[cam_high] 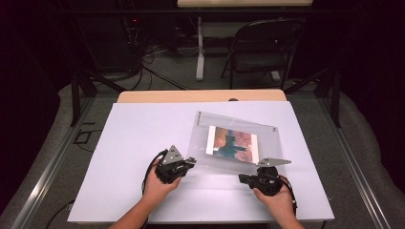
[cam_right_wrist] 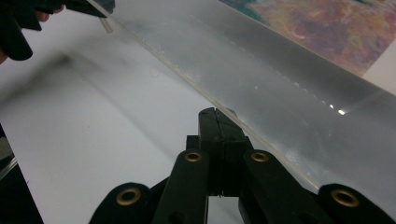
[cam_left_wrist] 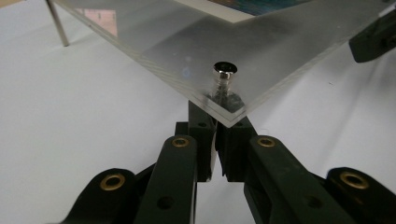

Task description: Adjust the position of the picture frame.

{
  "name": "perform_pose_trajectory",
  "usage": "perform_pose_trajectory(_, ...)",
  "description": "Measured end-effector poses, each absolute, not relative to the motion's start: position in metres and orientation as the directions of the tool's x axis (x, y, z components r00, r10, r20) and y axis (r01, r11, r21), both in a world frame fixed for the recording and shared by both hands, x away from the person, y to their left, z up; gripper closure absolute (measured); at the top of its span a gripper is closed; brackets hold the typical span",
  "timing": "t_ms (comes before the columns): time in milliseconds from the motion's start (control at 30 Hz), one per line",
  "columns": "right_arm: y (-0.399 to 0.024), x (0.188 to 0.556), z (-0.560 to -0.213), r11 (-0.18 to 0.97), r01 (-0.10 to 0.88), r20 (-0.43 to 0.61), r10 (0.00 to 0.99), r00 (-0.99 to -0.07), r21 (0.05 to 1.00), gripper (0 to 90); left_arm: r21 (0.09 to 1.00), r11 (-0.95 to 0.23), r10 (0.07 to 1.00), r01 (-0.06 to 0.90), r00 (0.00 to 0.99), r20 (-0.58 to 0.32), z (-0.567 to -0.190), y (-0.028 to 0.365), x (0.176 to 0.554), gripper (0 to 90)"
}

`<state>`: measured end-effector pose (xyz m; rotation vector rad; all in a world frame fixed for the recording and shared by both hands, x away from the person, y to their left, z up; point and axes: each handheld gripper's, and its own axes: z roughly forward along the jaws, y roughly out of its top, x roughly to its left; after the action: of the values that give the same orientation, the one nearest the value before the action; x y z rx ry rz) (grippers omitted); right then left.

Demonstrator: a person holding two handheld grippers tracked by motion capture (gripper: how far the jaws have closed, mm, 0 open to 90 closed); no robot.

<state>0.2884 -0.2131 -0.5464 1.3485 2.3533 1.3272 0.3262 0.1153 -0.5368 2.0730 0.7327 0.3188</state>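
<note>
Grippers are lifting a clear acrylic photo frame [cam_high: 237, 140] off the tabletop [cam_high: 133, 143]: left gripper [cam_left_wrist: 215, 122] clamping its corner standoff, right gripper [cam_right_wrist: 218, 122] closed at its near edge, next likely needing level carrying.

table [cam_high: 143, 143] fills the middle of the high view. clear frame [cam_high: 229, 124] sits right of centre on it, tilted, a picture [cam_high: 232, 143] inside it. left gripper [cam_high: 190, 161] at the frame's lower left corner, right gripper [cam_high: 258, 172] at its lower right edge. a bolt [cam_left_wrist: 224, 74] stands in the corner just above the left jaws. folding chair [cam_high: 262, 47] upper right, behind the table. table leg [cam_high: 200, 47] at upper centre.
</note>
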Motion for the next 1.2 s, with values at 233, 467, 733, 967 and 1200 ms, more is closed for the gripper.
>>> perform_pose_trajectory(233, -0.218, 0.3, -0.546, 0.179, 0.665, 0.343, 0.743, -0.574, 0.725, 90.0, 0.82, -0.422, 0.611, 0.386, 0.789, -0.056, -0.538, 0.116, 0.314, 84.9)
perform_pose_trajectory(467, -0.218, 0.313, -0.544, 0.169, 0.675, 0.354, 0.746, -0.564, 0.718, 90.0, 0.824, -0.407, 0.617, 0.394, 0.784, -0.07, -0.538, 0.117, 0.304, 85.0)
perform_pose_trajectory(733, -0.215, 0.325, -0.543, 0.18, 0.676, 0.352, 0.743, -0.569, 0.714, 90.0, 0.823, -0.414, 0.625, 0.389, 0.779, -0.053, -0.538, 0.117, 0.292, 85.0)
perform_pose_trajectory(967, -0.213, 0.338, -0.544, 0.181, 0.69, 0.362, 0.743, -0.563, 0.701, 90.0, 0.819, -0.422, 0.628, 0.388, 0.777, -0.045, -0.541, 0.113, 0.281, 85.0)
perform_pose_trajectory(1200, -0.21, 0.345, -0.543, 0.208, 0.682, 0.328, 0.755, -0.568, 0.701, 90.0, 0.814, -0.427, 0.611, 0.394, 0.789, -0.061, -0.543, 0.104, 0.275, 85.0)
